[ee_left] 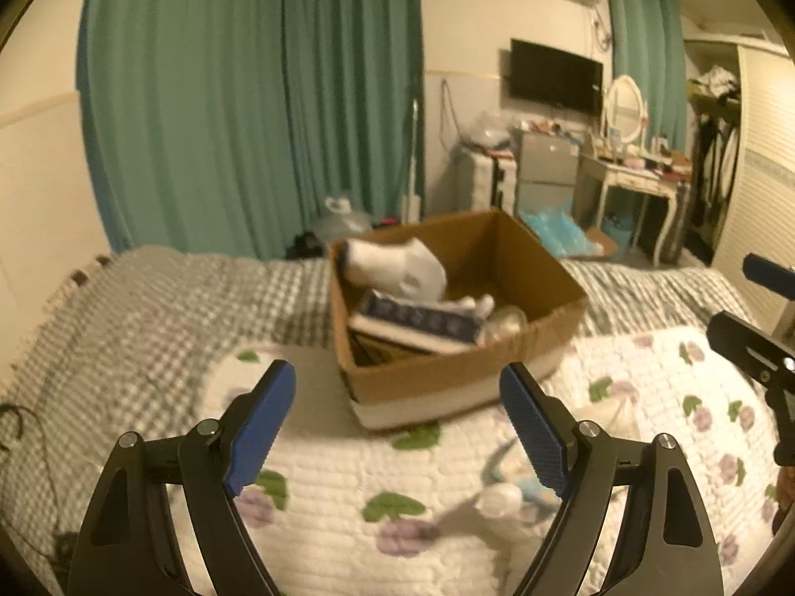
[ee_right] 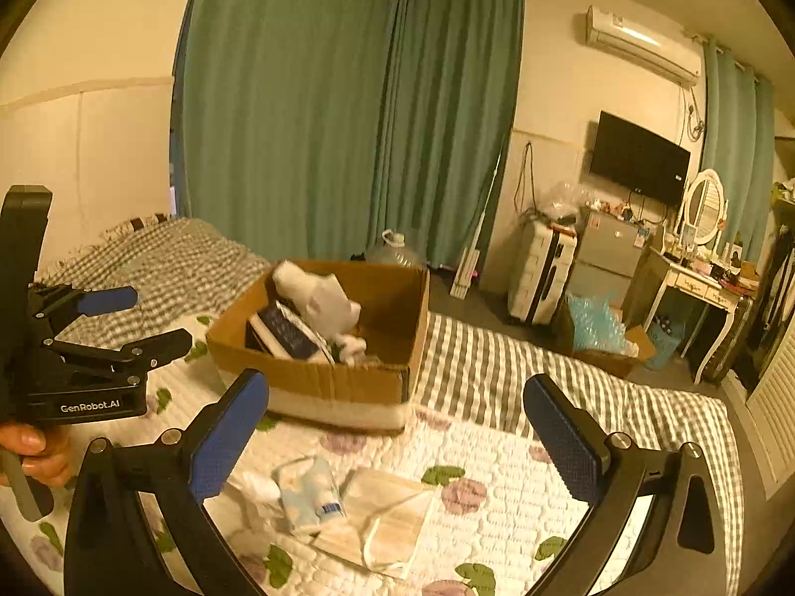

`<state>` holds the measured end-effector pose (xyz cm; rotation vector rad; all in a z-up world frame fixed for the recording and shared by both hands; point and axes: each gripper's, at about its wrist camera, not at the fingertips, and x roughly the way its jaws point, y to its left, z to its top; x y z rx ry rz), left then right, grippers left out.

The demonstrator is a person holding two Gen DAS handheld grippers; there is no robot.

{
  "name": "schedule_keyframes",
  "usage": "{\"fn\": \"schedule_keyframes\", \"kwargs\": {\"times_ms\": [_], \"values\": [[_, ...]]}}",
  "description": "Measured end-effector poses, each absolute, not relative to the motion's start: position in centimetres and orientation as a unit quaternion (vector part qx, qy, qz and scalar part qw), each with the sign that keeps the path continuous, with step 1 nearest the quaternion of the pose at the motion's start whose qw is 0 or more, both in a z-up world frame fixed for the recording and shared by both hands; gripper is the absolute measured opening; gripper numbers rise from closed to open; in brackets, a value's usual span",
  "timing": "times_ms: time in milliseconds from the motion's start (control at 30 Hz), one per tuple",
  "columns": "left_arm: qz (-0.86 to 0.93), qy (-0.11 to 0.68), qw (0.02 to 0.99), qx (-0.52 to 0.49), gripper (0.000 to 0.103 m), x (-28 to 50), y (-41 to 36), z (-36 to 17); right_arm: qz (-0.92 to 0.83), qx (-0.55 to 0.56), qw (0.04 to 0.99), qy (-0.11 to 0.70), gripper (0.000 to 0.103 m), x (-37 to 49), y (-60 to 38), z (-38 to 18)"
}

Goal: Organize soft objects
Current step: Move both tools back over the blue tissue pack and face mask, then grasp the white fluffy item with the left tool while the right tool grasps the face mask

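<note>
Both tongs are held out side by side, pointing the same way and tipped slightly downward. The left tongs (ee_left: 397, 427) stand wide apart, blue pads (ee_left: 261, 427) facing each other with nothing between them. The right tongs (ee_right: 397, 439) are spread just as wide, their blue pads (ee_right: 564, 439) bare and clamping nothing. From the right wrist view the left tongs (ee_right: 144, 320) show side-on at the left edge, fingers parted, with the person's left hand (ee_right: 35, 452) wrapped around the handle below, fingernails showing.
</note>
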<state>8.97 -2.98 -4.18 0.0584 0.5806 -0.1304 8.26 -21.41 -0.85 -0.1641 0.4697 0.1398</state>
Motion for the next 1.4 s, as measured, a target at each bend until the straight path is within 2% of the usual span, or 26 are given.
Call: {"fn": "schedule_keyframes", "kwargs": {"times_ms": [500, 867, 1067, 1133, 1167, 1233, 1400], "values": [[-0.1, 0.374, 0.92, 0.064, 0.084, 9.1, -6.3, -13.2, 0.062, -0.081, 0.943, 0.316, 0.103, 11.4, -23.9, -9.9], [-0.131, 0.381, 0.911, 0.086, 0.084, 8.7, -8.7, -14.9, 0.057, -0.086, 0.927, 0.361, 0.103, 12.8, -24.6, -14.5], [-0.122, 0.423, 0.893, 0.089, 0.082, 10.2, -9.0, -17.2, 0.051, -0.096, 0.919, 0.379, 0.103, 13.2, -24.5, -15.9], [-0.121, 0.435, 0.888, 0.086, 0.054, 10.4, -9.0, -17.6, 0.049, -0.097, 0.916, 0.385, 0.103, 13.3, -24.6, -16.4], [-0.124, 0.439, 0.886, 0.086, 0.051, 10.5, -9.0, -17.8, 0.048, -0.095, 0.915, 0.39, 0.103, 13.4, -24.7, -16.6], [-0.131, 0.436, 0.886, 0.09, 0.028, 10.3, -9.3, -17.6, 0.048, -0.091, 0.912, 0.397, 0.103, 13.4, -24.8, -17.0], [-0.136, 0.424, 0.89, 0.096, 0.024, 10.1, -9.3, -17.0, 0.051, -0.092, 0.906, 0.411, 0.103, 13.6, -24.8, -17.9]]}}
